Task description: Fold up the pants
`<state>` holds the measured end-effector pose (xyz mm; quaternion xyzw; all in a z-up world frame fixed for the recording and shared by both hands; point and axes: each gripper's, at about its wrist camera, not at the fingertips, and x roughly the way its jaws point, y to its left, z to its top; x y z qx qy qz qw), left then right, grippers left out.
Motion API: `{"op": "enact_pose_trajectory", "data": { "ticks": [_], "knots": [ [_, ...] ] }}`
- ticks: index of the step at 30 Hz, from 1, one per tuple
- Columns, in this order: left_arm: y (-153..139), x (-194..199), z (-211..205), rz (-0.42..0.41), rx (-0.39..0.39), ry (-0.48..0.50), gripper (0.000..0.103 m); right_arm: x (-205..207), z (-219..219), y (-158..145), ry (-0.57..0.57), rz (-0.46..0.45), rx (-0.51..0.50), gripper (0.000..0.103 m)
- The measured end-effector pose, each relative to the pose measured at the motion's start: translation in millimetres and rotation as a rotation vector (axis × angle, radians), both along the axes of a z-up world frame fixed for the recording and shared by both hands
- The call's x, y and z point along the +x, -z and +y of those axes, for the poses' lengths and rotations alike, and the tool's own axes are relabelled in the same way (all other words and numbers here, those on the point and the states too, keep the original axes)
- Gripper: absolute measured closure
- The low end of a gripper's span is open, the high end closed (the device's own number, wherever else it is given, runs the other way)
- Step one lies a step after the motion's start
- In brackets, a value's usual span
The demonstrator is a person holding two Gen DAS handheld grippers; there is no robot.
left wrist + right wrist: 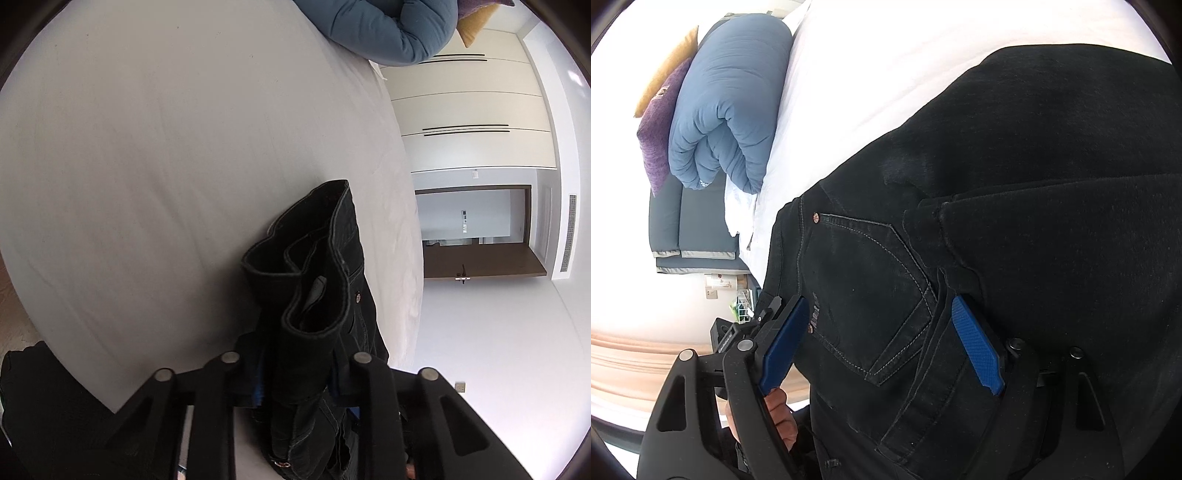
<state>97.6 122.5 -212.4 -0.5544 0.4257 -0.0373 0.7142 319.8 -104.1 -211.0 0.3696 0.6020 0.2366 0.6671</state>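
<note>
The black jeans (pixel 1015 184) lie spread on the white bed. In the left wrist view a bunched part of the jeans (pixel 317 280) with the waistband stands up between the fingers, and my left gripper (pixel 299 376) is shut on it. The fabric hides most of its pads; only a sliver of blue shows. In the right wrist view my right gripper (pixel 881 345) stands open over the back pocket (pixel 864 295), one blue pad (pixel 785 343) at the jeans' edge, the other pad (pixel 977 347) against a fold. Neither pad squeezes the cloth.
White bed sheet (pixel 166 147) fills the far side. A rolled blue duvet (pixel 731 107) with purple and yellow cushions (pixel 659 122) lies at the bed's head. Wardrobe doors (pixel 465 110) and a doorway (pixel 476 229) stand beyond the bed. A hand (pixel 779 417) shows below the right gripper.
</note>
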Motion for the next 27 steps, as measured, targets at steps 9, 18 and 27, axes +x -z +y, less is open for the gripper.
{"op": "enact_pose_trajectory", "data": {
  "ticks": [9,18,27],
  "knots": [
    [-26.2,-3.1,-10.8,-0.061,0.061,0.009,0.086,-5.3,-3.2,-1.4,-0.003,-0.013,-0.019,0.023],
    [-90.8,-1.4,-54.3,-0.198,0.246,0.112,0.087,-7.8,-5.7,-2.8,-0.007,-0.029,-0.037,0.023],
    [-127.8,-1.6,-95.8,-0.266,0.363,0.21,0.087,-12.9,-28.7,-24.2,0.054,-0.046,-0.001,0.024]
  ]
}}
